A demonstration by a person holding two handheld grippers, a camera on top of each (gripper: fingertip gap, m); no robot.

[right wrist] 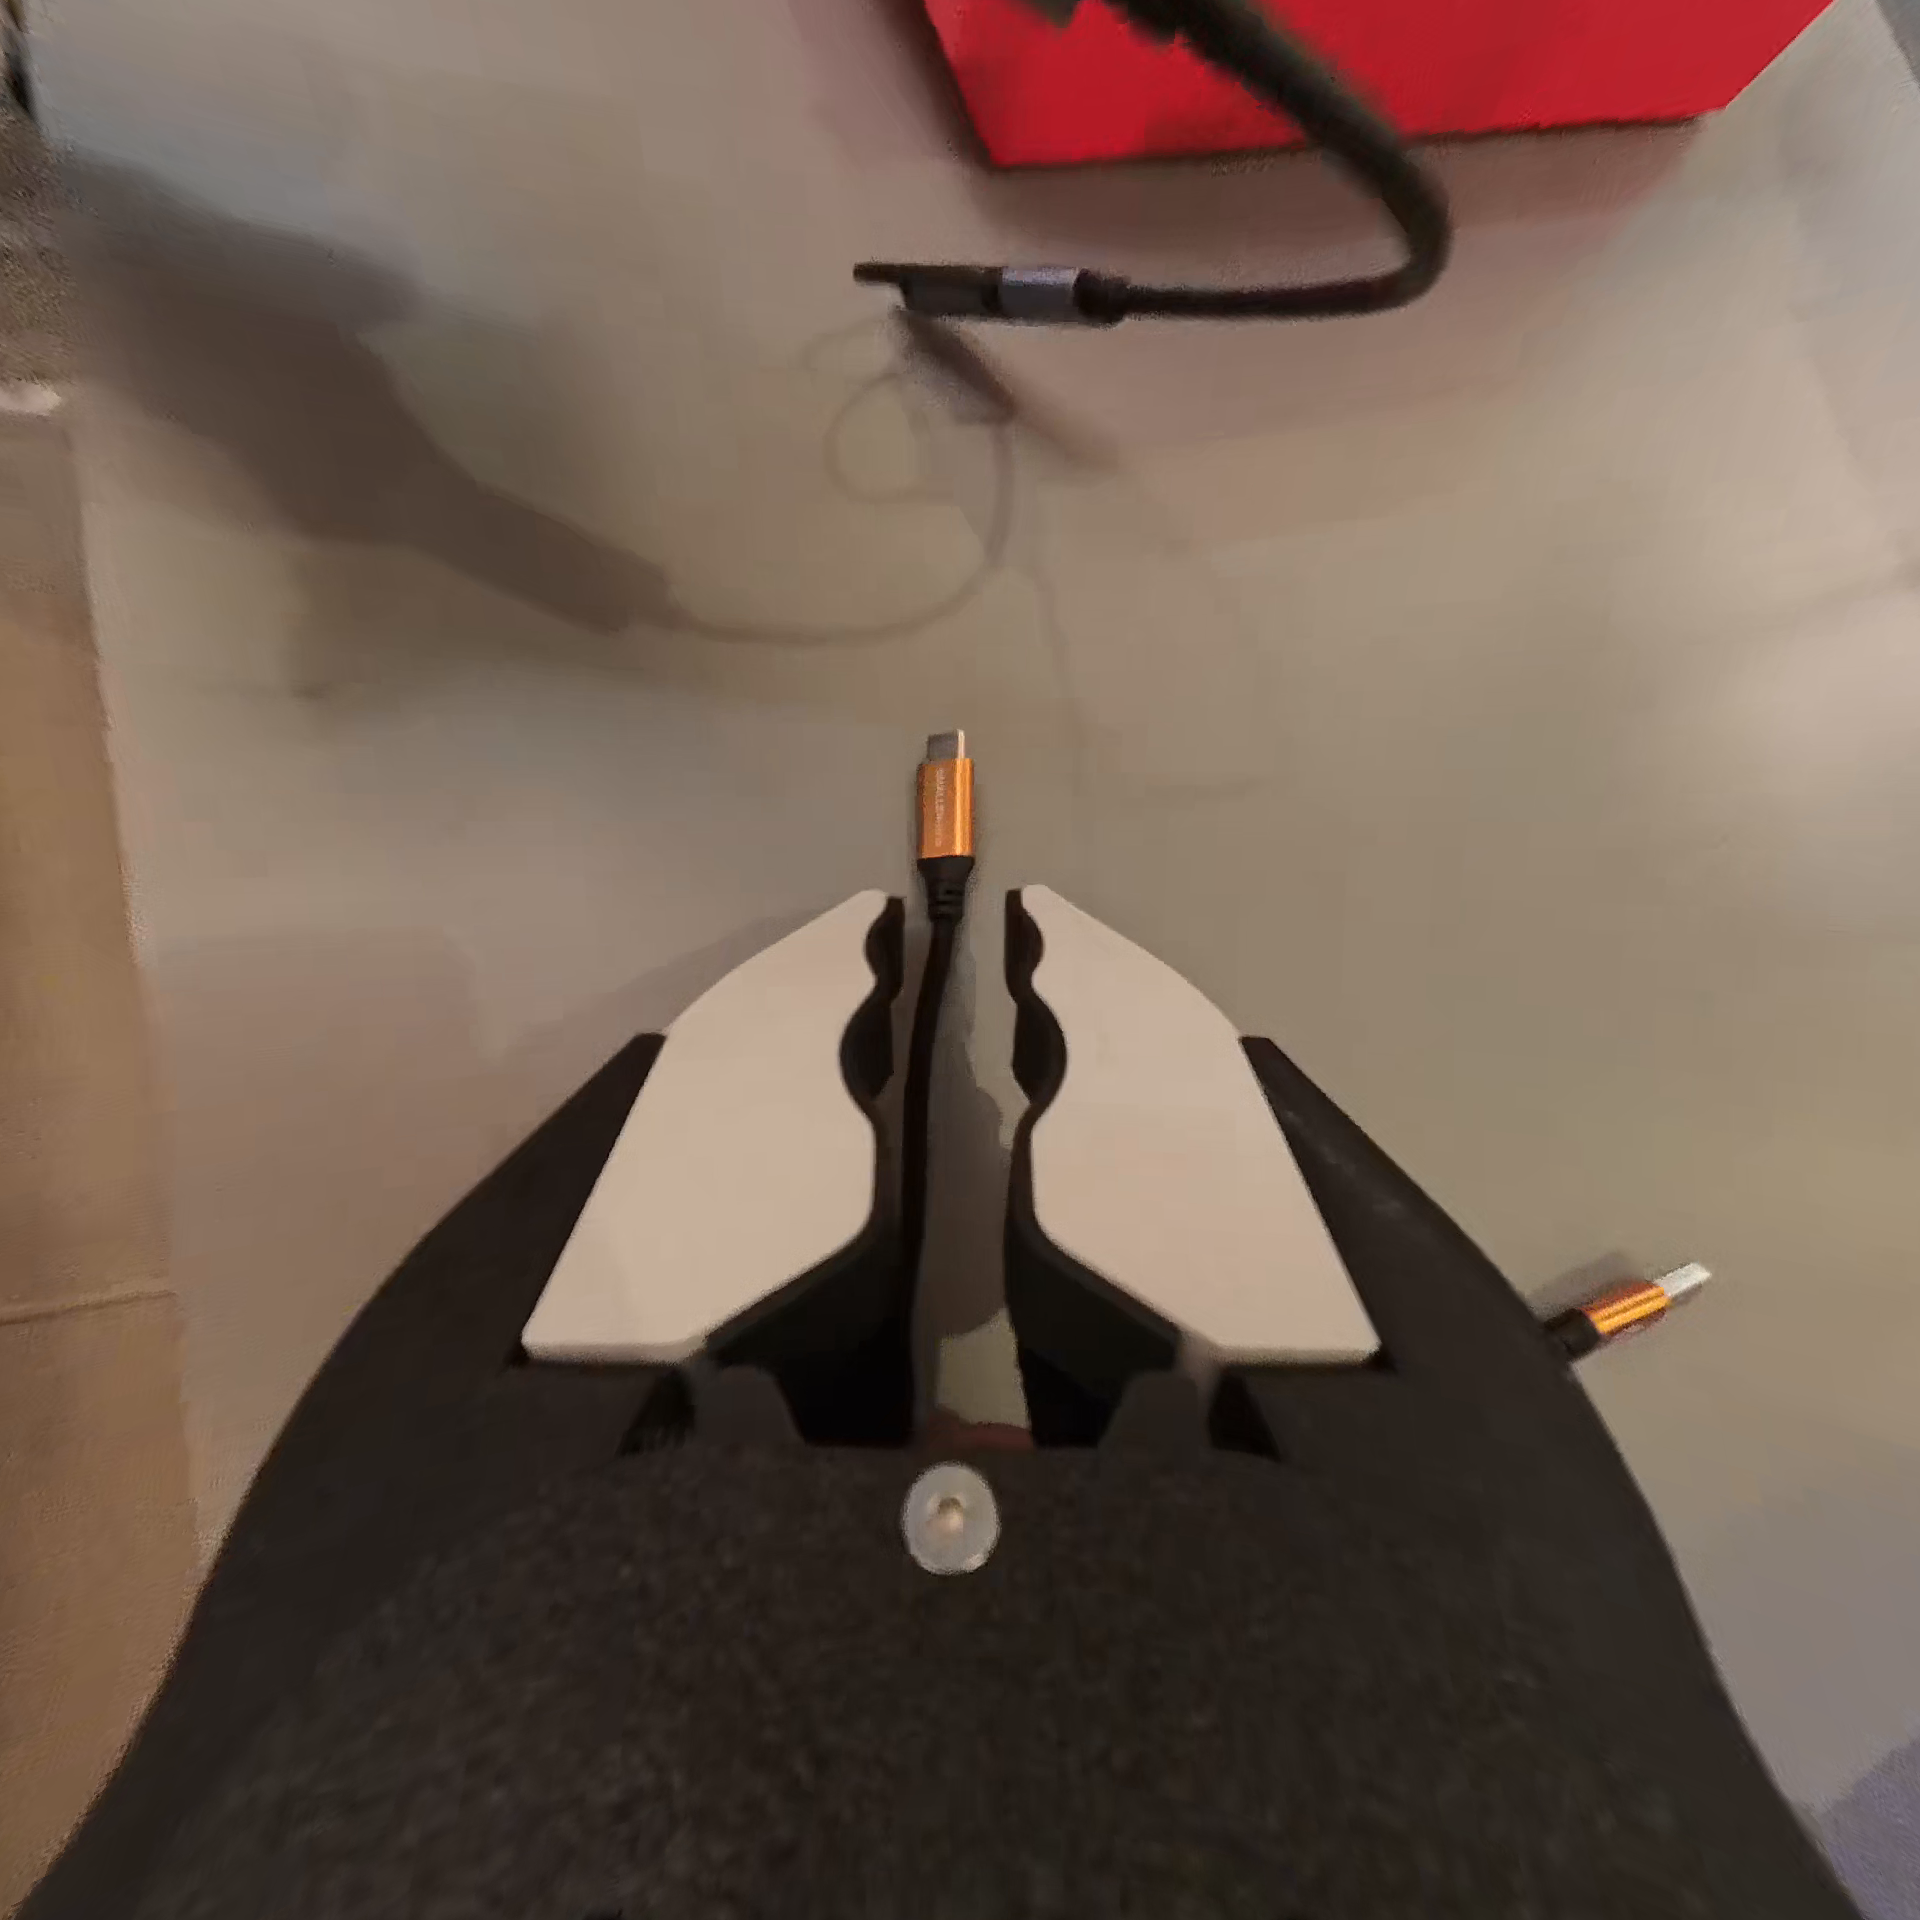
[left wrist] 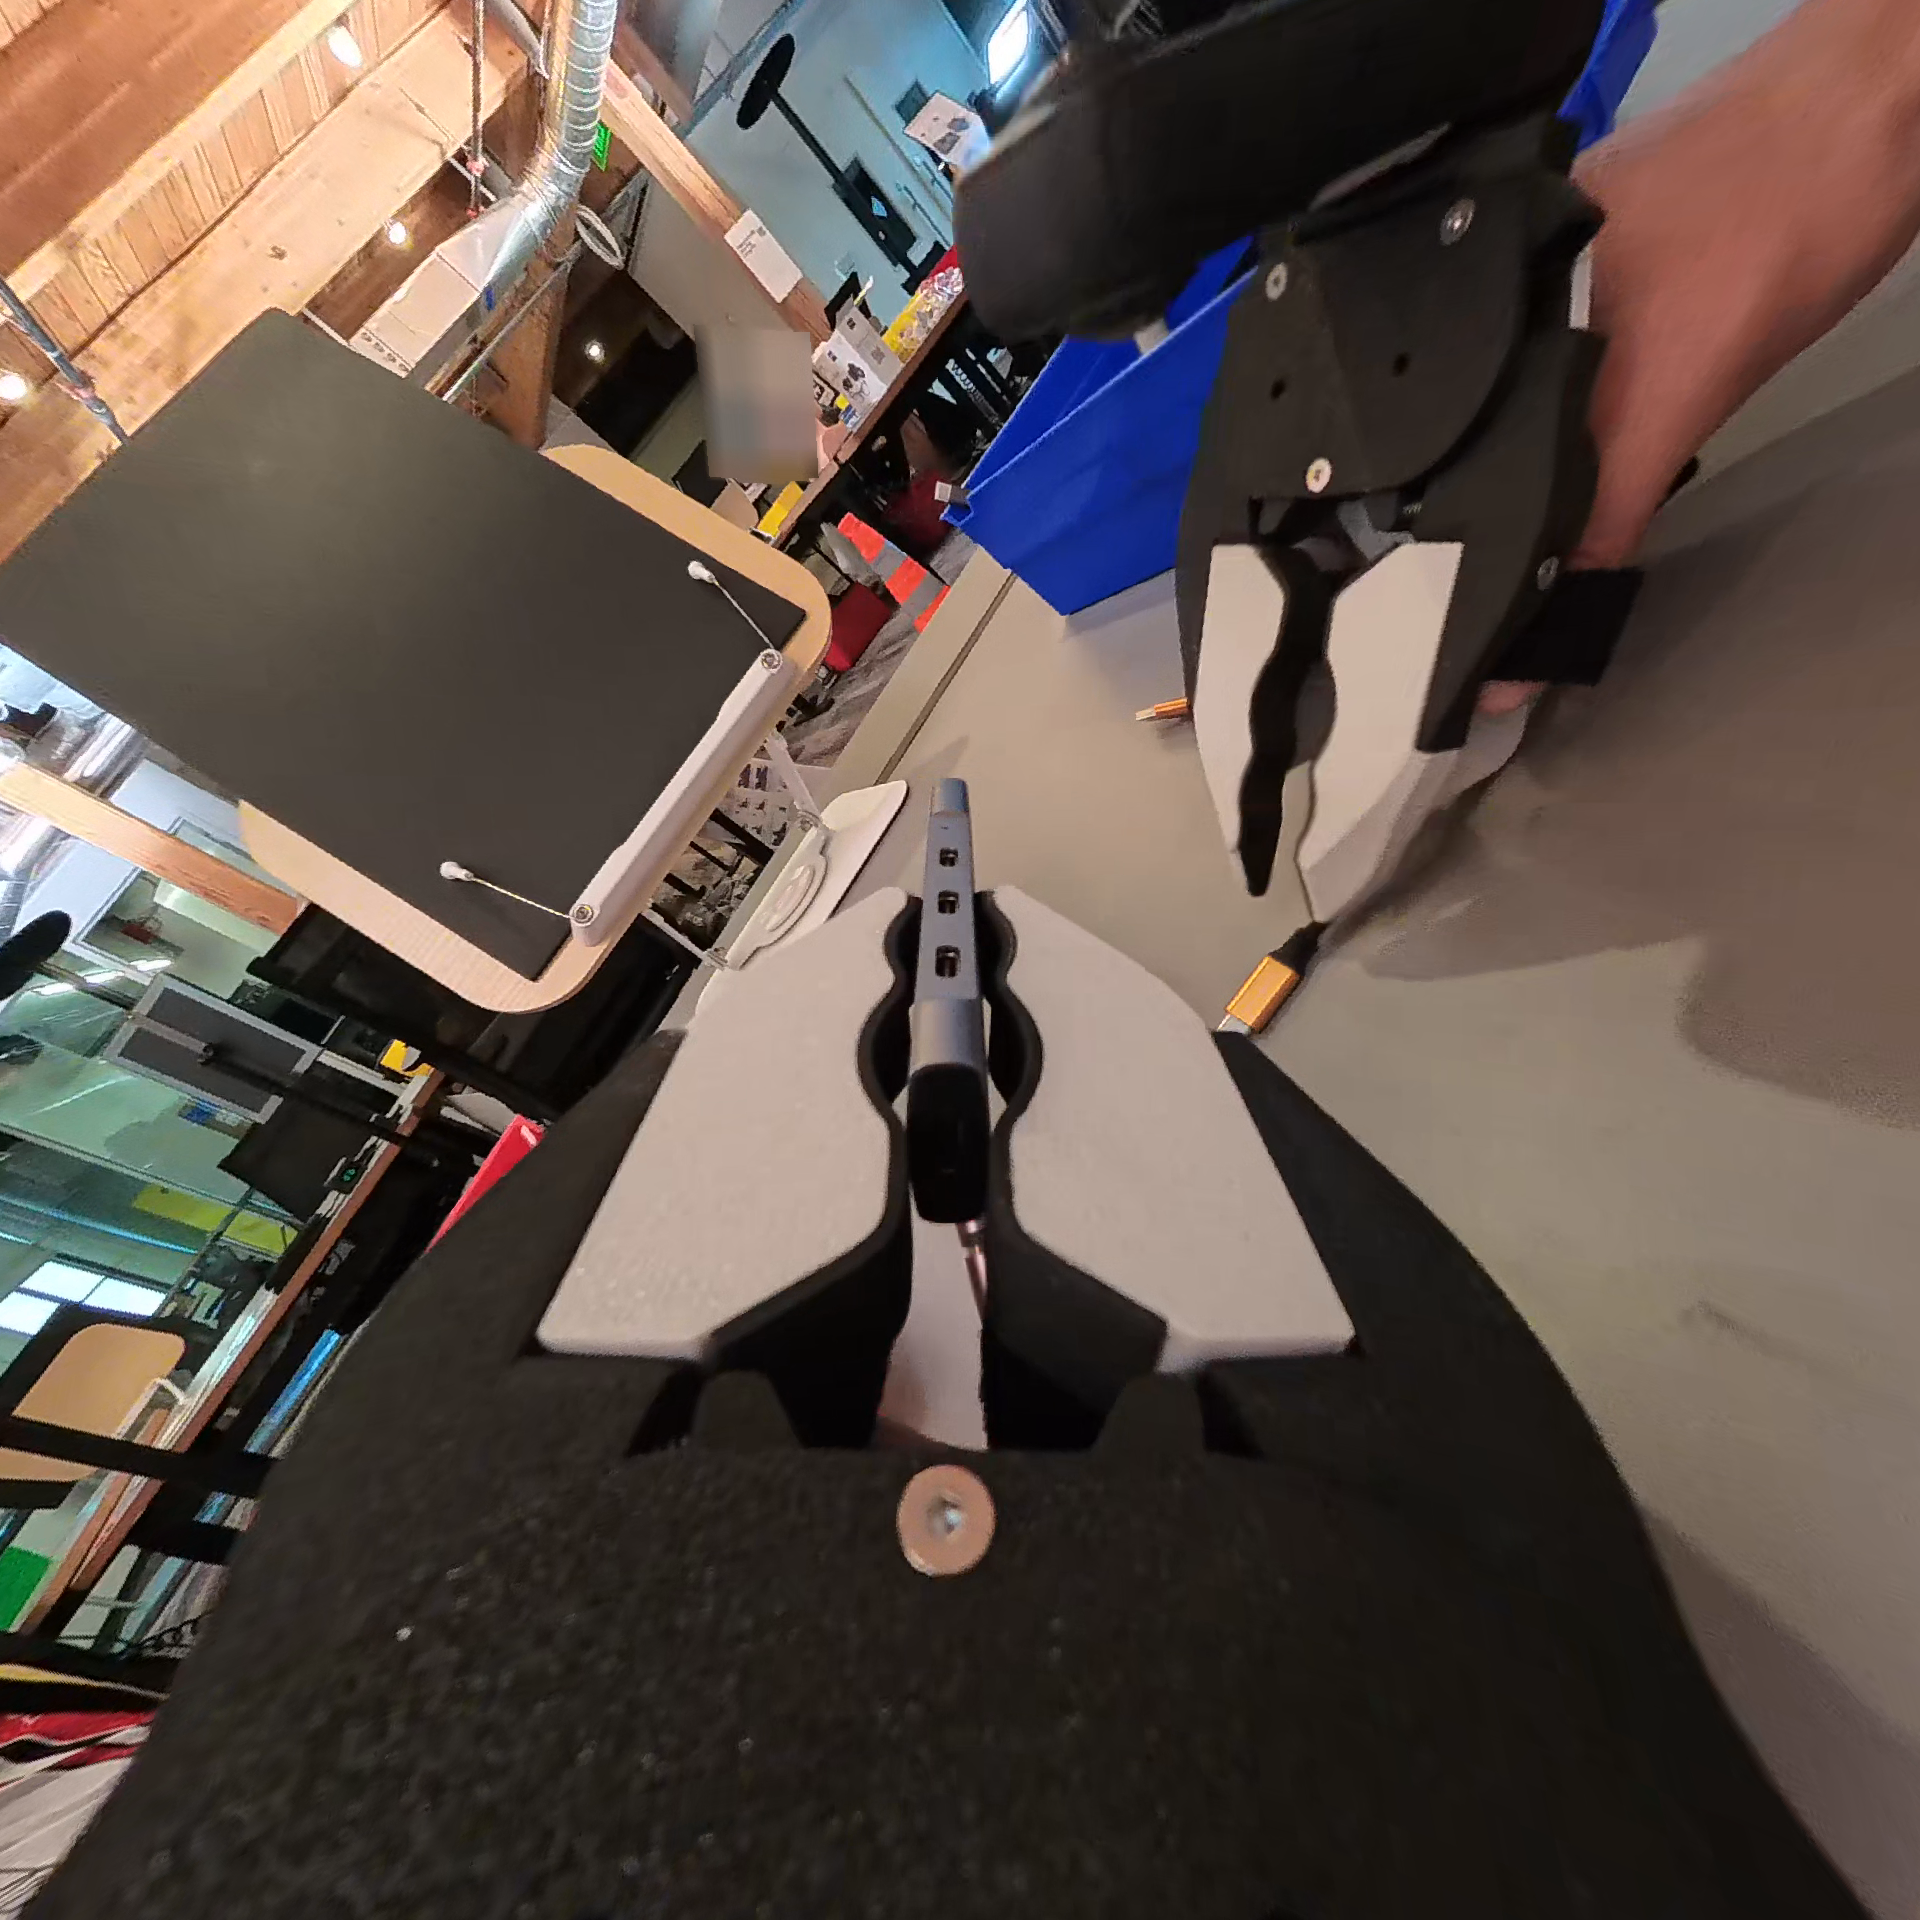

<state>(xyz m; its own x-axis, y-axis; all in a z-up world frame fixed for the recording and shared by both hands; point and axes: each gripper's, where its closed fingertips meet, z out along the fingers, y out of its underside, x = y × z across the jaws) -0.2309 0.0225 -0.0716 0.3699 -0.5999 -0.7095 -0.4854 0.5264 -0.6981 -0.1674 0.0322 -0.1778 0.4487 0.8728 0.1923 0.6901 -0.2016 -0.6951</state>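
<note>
The left gripper (left wrist: 948, 935) is clamped on a grey hub (left wrist: 951, 997), a slim metal bar with a row of small ports along its edge; its far end juts past the fingertips and a short lead leaves its near end. It looks light, rigid and smooth, so a grip across its flat sides, as here, seems soundest.

The right gripper (right wrist: 945, 904) stands narrowly parted over the table (right wrist: 1455, 831), its jaws either side of a black cable (right wrist: 920, 1039) without visibly pinching it. The cable's orange plug (right wrist: 943, 805) lies just past the fingertips. The cable looks limp and light, the plug shell stiff; the shell or the cable just behind it is probably the best hold. A second orange plug (right wrist: 1642, 1304) lies to the right of that gripper.

Beyond the first orange plug, a thicker black lead (right wrist: 1247, 296) with a grey-collared connector curves in from a red box (right wrist: 1195, 83). The table is matte grey.

From the left wrist view, a blue bin (left wrist: 1101, 457) sits beyond the right gripper, and a tilted black board (left wrist: 364, 623) stands left of the hub. Behind are timber beams, a silver duct and cluttered benches.
</note>
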